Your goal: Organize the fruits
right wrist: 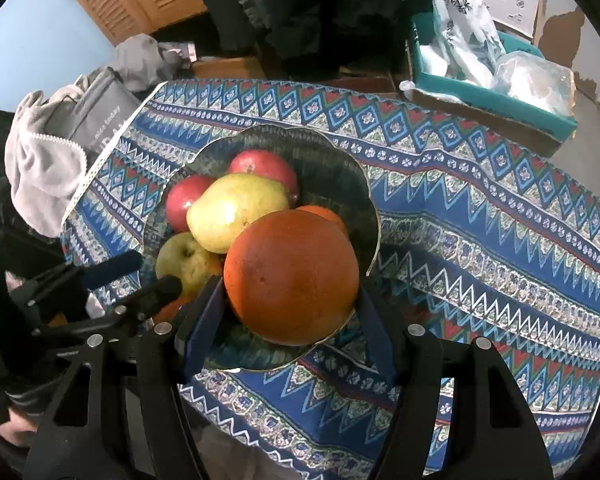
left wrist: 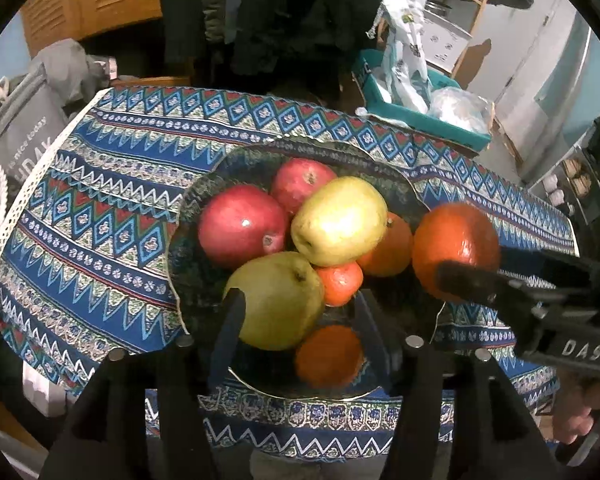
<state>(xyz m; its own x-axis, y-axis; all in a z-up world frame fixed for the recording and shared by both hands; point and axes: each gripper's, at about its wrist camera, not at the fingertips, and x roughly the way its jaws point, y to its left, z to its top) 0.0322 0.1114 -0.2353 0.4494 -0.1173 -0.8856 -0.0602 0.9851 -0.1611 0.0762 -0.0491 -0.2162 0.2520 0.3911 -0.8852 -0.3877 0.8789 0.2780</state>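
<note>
From the left wrist view, the left gripper point(left wrist: 300, 320) is hovering over the near side of a dark scalloped bowl point(left wrist: 220, 168), its fingers point(left wrist: 230, 320) spread apart and gripping nothing. The bowl is sitting on a bench covered with a blue patterned cloth point(left wrist: 100, 200). Inside it two red apples point(left wrist: 242, 224) are lying toward the far left, a yellow-green pear point(left wrist: 340, 220) is resting on top of the pile, and a second green pear point(left wrist: 280, 300) is lying between the spread fingers, though I cannot tell whether they are touching it. Small oranges point(left wrist: 340, 282) are tucked under and beside the pears. At the right rim, the right gripper point(left wrist: 456, 276) is reaching in from the right and clasping a large orange point(left wrist: 454, 244). A teal tray point(left wrist: 420, 120) holding plastic bags is standing at the far edge of the bench.

From the right wrist view, the right gripper point(right wrist: 290, 312) is holding the large orange point(right wrist: 292, 276) between its fingers point(right wrist: 204, 320), above the near rim of the bowl point(right wrist: 332, 168). Whether the orange is touching the bowl cannot be judged. Behind it the pear point(right wrist: 236, 208), the red apples point(right wrist: 266, 166) and the second green pear point(right wrist: 186, 258) are lying in the bowl. The left gripper point(right wrist: 136, 276) is showing at the left, fingers apart, its tips beside the bowl's left rim. A grey cloth point(right wrist: 40, 160) is heaped beyond the bench's left edge.
</note>
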